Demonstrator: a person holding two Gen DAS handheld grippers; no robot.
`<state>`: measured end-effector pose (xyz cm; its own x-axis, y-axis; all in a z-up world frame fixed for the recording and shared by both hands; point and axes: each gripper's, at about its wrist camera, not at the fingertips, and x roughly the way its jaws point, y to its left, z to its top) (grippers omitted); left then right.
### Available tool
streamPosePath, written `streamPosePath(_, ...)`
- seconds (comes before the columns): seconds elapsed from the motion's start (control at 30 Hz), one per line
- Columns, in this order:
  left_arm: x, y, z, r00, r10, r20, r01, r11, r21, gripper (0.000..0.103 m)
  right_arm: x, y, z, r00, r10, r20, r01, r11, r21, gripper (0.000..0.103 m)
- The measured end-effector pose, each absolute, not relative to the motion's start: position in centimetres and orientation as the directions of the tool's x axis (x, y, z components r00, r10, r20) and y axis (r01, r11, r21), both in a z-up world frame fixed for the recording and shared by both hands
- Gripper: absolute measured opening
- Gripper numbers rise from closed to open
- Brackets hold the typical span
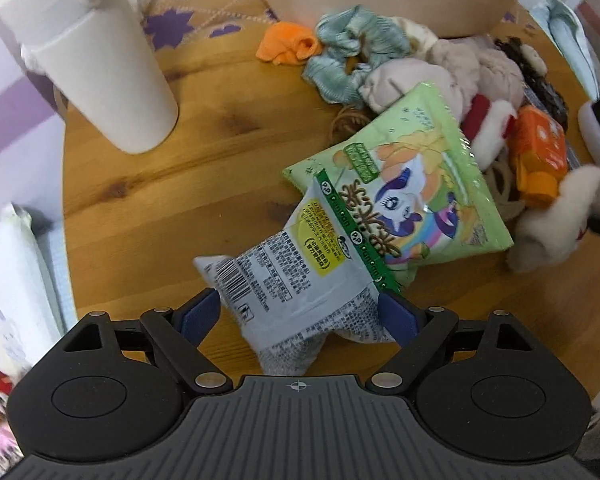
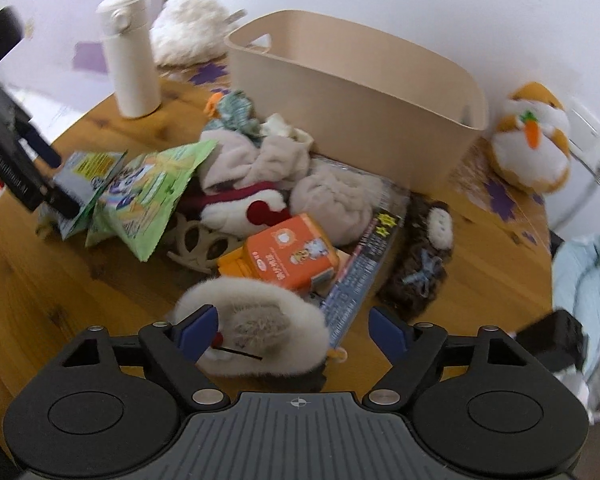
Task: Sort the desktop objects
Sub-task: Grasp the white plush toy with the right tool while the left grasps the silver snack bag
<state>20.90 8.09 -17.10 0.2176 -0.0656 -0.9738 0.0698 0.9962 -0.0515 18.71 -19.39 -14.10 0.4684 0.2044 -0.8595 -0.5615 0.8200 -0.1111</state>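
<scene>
My left gripper (image 1: 300, 314) stands around a grey snack packet with a green edge (image 1: 296, 264); its blue pads touch the packet's sides, and it looks shut on it. The packet overlaps a green pony snack bag (image 1: 412, 176). The left gripper also shows in the right wrist view (image 2: 54, 184) at the far left by the green bag (image 2: 148, 192). My right gripper (image 2: 292, 330) is open, with a fluffy beige earmuff (image 2: 256, 320) between its fingers, nearer the left pad. An orange box (image 2: 292, 252) and plush items (image 2: 260, 160) are piled ahead.
A beige storage bin (image 2: 356, 96) stands at the back of the round wooden table (image 1: 160, 184). A white bottle (image 1: 96, 64) stands at the left. An orange-and-white plush toy (image 2: 536, 140) sits right of the bin. A dark fuzzy item (image 2: 420, 264) lies at right.
</scene>
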Motion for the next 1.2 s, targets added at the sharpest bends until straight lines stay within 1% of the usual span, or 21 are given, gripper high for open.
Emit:
streamPosePath(0.03, 21.0, 8.4, -17.3, 0.215, -0.081, -0.973, 0.044, 0.996, -0.073, 0.088, 18.8, -19.2, -14.4, 0.461, 0.209, -0.863, -0.574, 0.811, -0.11, 0.081)
streamPosePath(0.1, 21.2, 9.0, -17.7, 0.211, -0.102, -0.972, -0.015, 0.994, -0.107, 0.088, 19.0, -19.0, -14.9, 0.444, 0.204, -0.872, -0.592, 0.798, -0.115, 0.077)
streamPosePath(0.23, 21.4, 9.5, -18.1, 0.214, -0.122, -0.969, -0.075, 0.987, -0.141, 0.088, 19.1, -18.9, -15.7, 0.419, 0.21, -0.883, -0.607, 0.788, -0.101, 0.071)
streamPosePath(0.27, 21.5, 9.6, -18.2, 0.217, -0.127, -0.968, -0.098, 0.984, -0.151, 0.088, 19.2, -18.9, -15.9, 0.412, 0.211, -0.886, -0.608, 0.788, -0.095, 0.068)
streamPosePath(0.3, 21.6, 9.8, -18.3, 0.222, -0.131, -0.966, -0.123, 0.979, -0.161, 0.088, 19.3, -18.9, -16.0, 0.405, 0.211, -0.889, -0.605, 0.791, -0.088, 0.063)
streamPosePath(0.33, 21.6, 10.1, -18.4, 0.226, -0.137, -0.964, -0.146, 0.974, -0.173, 0.088, 19.4, -19.0, -16.1, 0.397, 0.216, -0.892, -0.603, 0.794, -0.077, 0.061)
streamPosePath(0.37, 21.5, 10.2, -18.4, 0.232, -0.141, -0.962, -0.168, 0.969, -0.182, 0.088, 19.5, -19.0, -16.2, 0.392, 0.219, -0.893, -0.602, 0.796, -0.069, 0.055)
streamPosePath(0.4, 21.5, 10.3, -18.5, 0.23, -0.144, -0.962, -0.183, 0.965, -0.189, 0.088, 19.5, -19.1, -16.2, 0.389, 0.219, -0.895, -0.602, 0.796, -0.067, 0.045)
streamPosePath(0.43, 21.4, 10.3, -18.6, 0.228, -0.143, -0.963, -0.197, 0.962, -0.19, 0.087, 19.5, -19.0, -16.3, 0.385, 0.216, -0.897, -0.605, 0.793, -0.069, 0.041)
streamPosePath(0.47, 21.4, 10.3, -18.7, 0.224, -0.145, -0.964, -0.21, 0.959, -0.192, 0.083, 19.5, -19.1, -16.3, 0.38, 0.213, -0.9, -0.609, 0.79, -0.07, 0.035)
streamPosePath(0.53, 21.2, 10.2, -18.9, 0.217, -0.159, -0.963, -0.225, 0.952, -0.207, 0.081, 19.4, -19.2, -16.3, 0.377, 0.217, -0.901, -0.612, 0.788, -0.066, 0.03)
streamPosePath(0.6, 21.1, 10.2, -19.0, 0.219, -0.162, -0.962, -0.237, 0.948, -0.214, 0.078, 19.4, -19.4, -16.2, 0.368, 0.224, -0.902, -0.613, 0.788, -0.054, 0.022)
streamPosePath(0.7, 21.1, 10.2, -18.9, 0.226, -0.169, -0.959, -0.254, 0.941, -0.225, 0.07, 19.3, -19.7, -16.1, 0.354, 0.239, -0.904, -0.613, 0.79, -0.031, 0.018)
streamPosePath(0.77, 21.1, 9.8, -18.5, 0.232, -0.157, -0.96, -0.246, 0.945, -0.214, 0.064, 19.3, -19.8, -15.9, 0.348, 0.248, -0.904, -0.61, 0.792, -0.017, 0.017)
streamPosePath(0.83, 20.9, 9.3, -18.0, 0.235, -0.142, -0.962, -0.225, 0.954, -0.196, 0.063, 19.2, -19.9, -15.5, 0.349, 0.259, -0.9, -0.608, 0.794, -0.007, 0.016)
streamPosePath(1.2, 19.9, 8.7, -15.9, 0.306, -0.173, -0.936, -0.183, 0.954, -0.236, 0.061, 19.5, -21.4, -12.8, 0.387, 0.3, -0.872, -0.594, 0.804, 0.013, 0.015)
